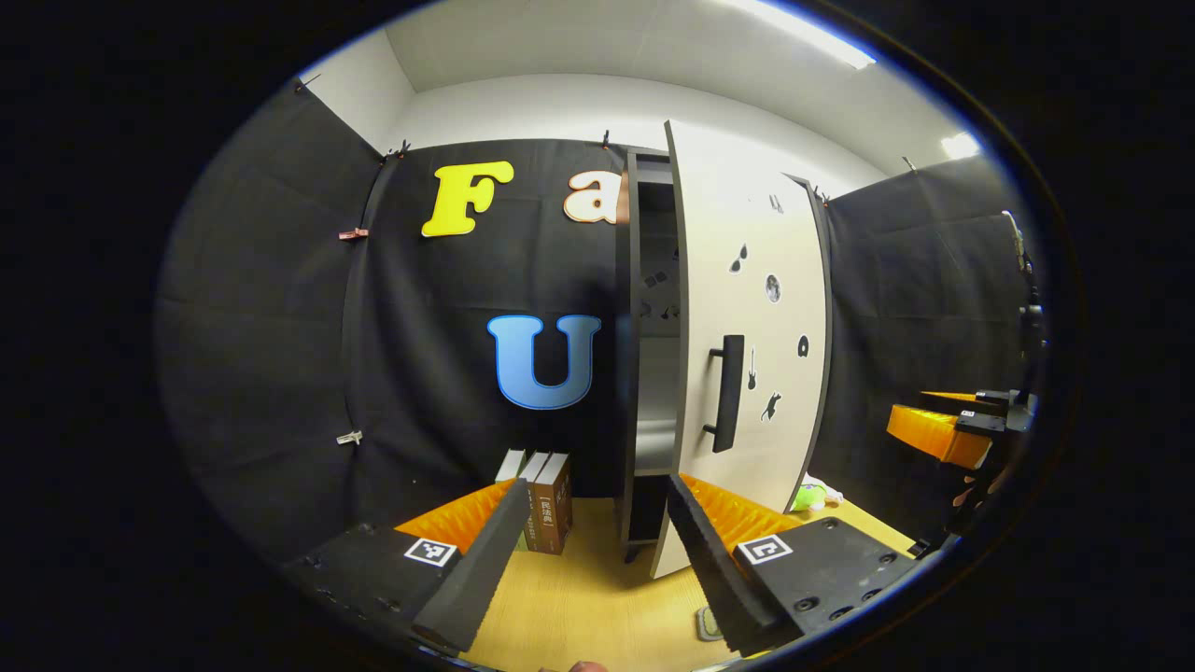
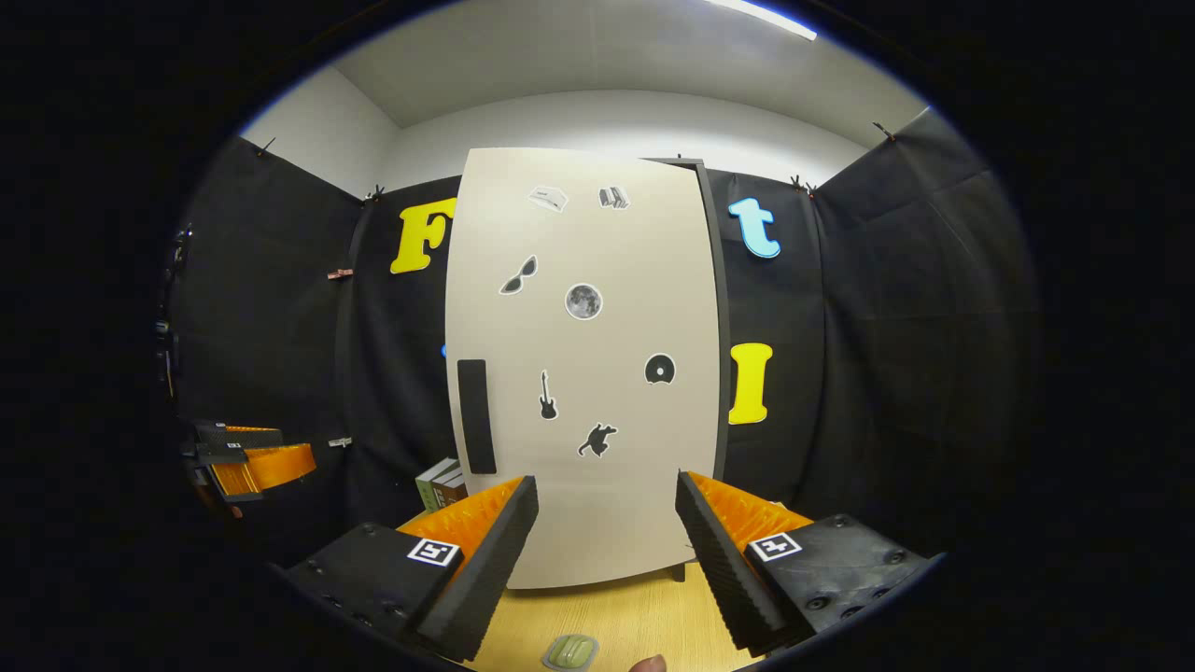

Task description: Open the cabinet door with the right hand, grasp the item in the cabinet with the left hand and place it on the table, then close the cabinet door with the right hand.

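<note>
Upright books [image 1: 546, 504] near the dark cloth wall, left of the cabinet. Small green-and-white object [image 1: 810, 495] lying on the wood surface farther right. Ceiling light [image 1: 808, 33] overhead.

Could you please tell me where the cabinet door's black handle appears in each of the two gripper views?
Left gripper view: the handle is right of centre, on the door seen at a slant, ajar.
Right gripper view: the handle is left of centre, near the left edge of the door seen face on.
Shared landmark: the guitar sticker just right of the handle.
</note>
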`<state>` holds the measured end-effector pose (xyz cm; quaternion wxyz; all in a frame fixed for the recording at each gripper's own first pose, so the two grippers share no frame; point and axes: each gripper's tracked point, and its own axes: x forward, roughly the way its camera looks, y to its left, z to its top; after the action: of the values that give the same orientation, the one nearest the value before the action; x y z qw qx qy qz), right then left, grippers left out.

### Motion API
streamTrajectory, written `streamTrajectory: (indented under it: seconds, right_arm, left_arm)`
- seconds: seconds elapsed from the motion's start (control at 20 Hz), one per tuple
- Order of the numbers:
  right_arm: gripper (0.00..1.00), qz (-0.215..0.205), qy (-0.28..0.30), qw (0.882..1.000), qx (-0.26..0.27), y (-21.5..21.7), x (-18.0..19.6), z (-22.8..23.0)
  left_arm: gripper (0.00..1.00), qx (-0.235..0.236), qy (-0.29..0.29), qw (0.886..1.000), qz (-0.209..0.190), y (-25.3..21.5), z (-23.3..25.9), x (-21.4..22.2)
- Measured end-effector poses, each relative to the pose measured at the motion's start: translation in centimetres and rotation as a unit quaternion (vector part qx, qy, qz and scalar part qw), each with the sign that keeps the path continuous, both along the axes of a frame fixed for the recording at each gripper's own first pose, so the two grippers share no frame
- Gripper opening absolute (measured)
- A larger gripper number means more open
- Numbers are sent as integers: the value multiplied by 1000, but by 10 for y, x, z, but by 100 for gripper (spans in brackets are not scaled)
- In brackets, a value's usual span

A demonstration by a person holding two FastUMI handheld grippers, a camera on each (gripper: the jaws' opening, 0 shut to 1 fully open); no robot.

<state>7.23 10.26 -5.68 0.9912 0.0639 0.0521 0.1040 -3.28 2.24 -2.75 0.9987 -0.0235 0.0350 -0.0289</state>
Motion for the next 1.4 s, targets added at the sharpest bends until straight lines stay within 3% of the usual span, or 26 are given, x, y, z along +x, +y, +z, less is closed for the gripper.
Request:
streamTrajectory:
  seconds: [0.7, 1.4]
  right_arm:
    - [96, -26, -4, 1000, -14, -21, -15, 1]
    - [96, -19, -8, 1000, -18, -20, -19, 1]
  left_arm:
    - [94, 7, 0, 1000, 9, -5, 0, -8]
    - [93, 10, -4, 1000, 1, -10, 2, -8]
